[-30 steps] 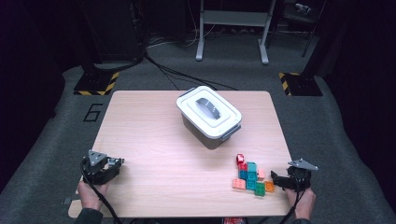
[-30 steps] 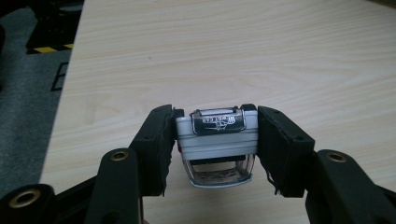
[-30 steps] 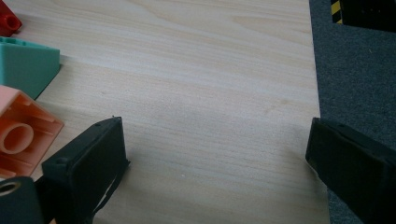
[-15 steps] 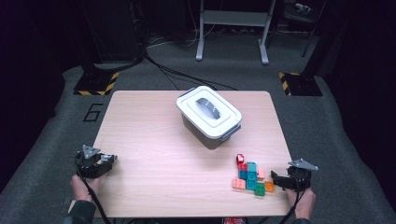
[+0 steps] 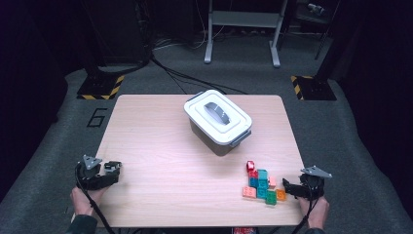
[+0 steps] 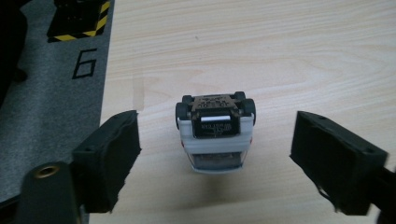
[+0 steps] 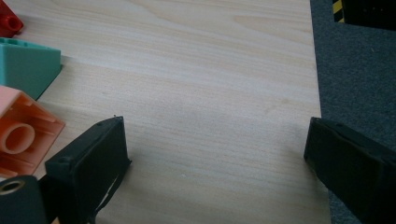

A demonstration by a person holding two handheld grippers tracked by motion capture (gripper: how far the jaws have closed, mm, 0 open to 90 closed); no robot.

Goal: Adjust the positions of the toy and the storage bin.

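1. Toy car [image 6: 215, 134] lies upside down on the table [image 5: 195, 165], straight ahead of the left gripper [image 6: 215, 163], centred between its spread jaws.
2. Car's long axis runs along the gripper's line of sight, its sides facing the jaws.
3. Right gripper [image 7: 219, 168], also spread and empty, sits beside the coloured blocks [image 5: 262, 185], well apart from the car.

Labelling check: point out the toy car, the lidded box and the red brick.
toy car [image 6: 215, 135]: left gripper view, on its underside, between the open jaws.
lidded box [image 5: 217, 117]: high view, on the white lid.
red brick [image 5: 251, 165]: high view, on its top.
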